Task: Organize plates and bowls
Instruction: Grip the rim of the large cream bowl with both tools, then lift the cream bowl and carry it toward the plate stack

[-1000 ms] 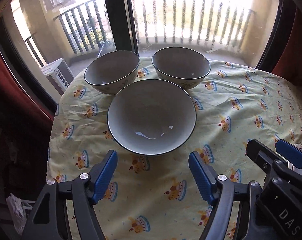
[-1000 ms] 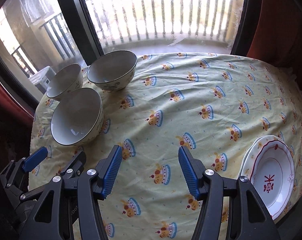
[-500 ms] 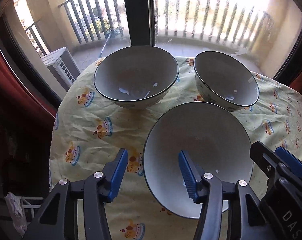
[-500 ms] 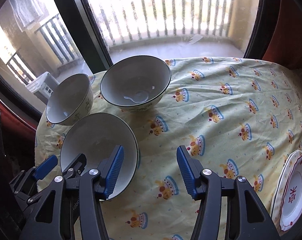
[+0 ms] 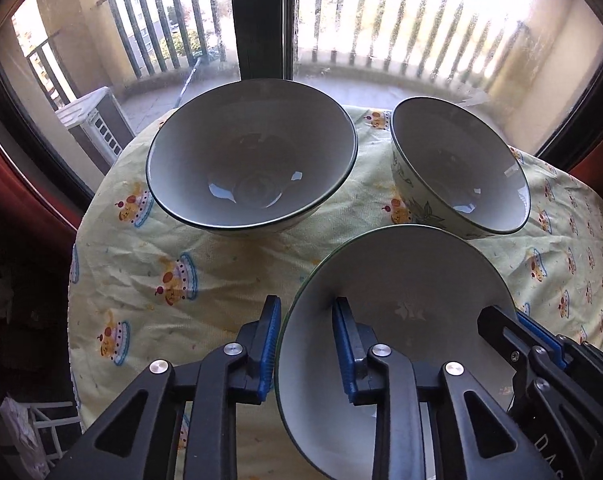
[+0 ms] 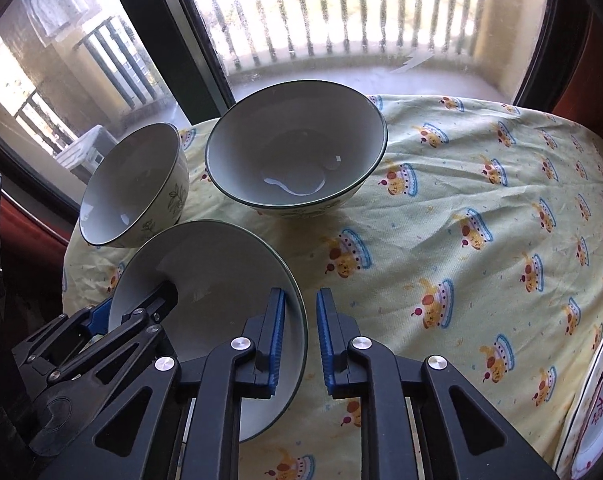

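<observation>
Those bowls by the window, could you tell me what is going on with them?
A person is working two handheld grippers on the nearest bowl. The left gripper is closing on its left rim while the right gripper clamps the opposite rim. Two more bowls sit untouched behind it on the tablecloth, and a red-trimmed plate waits at the table's right edge.

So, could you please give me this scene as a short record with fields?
surface: yellow patterned tablecloth
bowls: three, all empty: near bowl, left far bowl, right far bowl
left gripper: jaws closing, near bowl's rim between them
right gripper: shut on the near bowl's opposite rim
plate: red-trimmed, at the tablecloth's edge
</observation>
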